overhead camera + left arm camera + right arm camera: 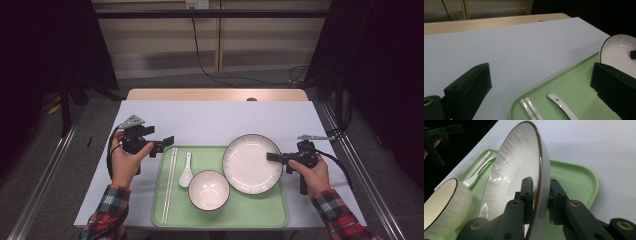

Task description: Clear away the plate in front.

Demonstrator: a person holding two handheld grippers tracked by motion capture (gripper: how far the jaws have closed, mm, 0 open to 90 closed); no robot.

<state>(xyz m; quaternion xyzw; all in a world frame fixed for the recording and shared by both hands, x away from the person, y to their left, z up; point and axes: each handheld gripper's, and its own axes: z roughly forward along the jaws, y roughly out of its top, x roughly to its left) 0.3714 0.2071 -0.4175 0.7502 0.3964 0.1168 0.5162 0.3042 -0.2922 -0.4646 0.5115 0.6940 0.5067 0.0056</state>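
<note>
A white plate (252,162) with a dark rim lies at the back right of the green tray (250,212). My right gripper (270,157) is shut on the plate's right rim; in the right gripper view, one jaw sits inside the plate (516,167) and the other outside, on either side of the gripper's midpoint (541,181). I cannot tell whether the plate is lifted off the tray. My left gripper (167,142) hovers at the tray's back left corner. Its jaws stand wide open (540,72) with nothing between them.
On the tray, a white bowl (209,190) sits at the front middle, a white spoon (186,172) lies to its left, and white chopsticks (170,177) lie along the left edge. The tray rests on a pale blue mat (215,120) over a wooden table.
</note>
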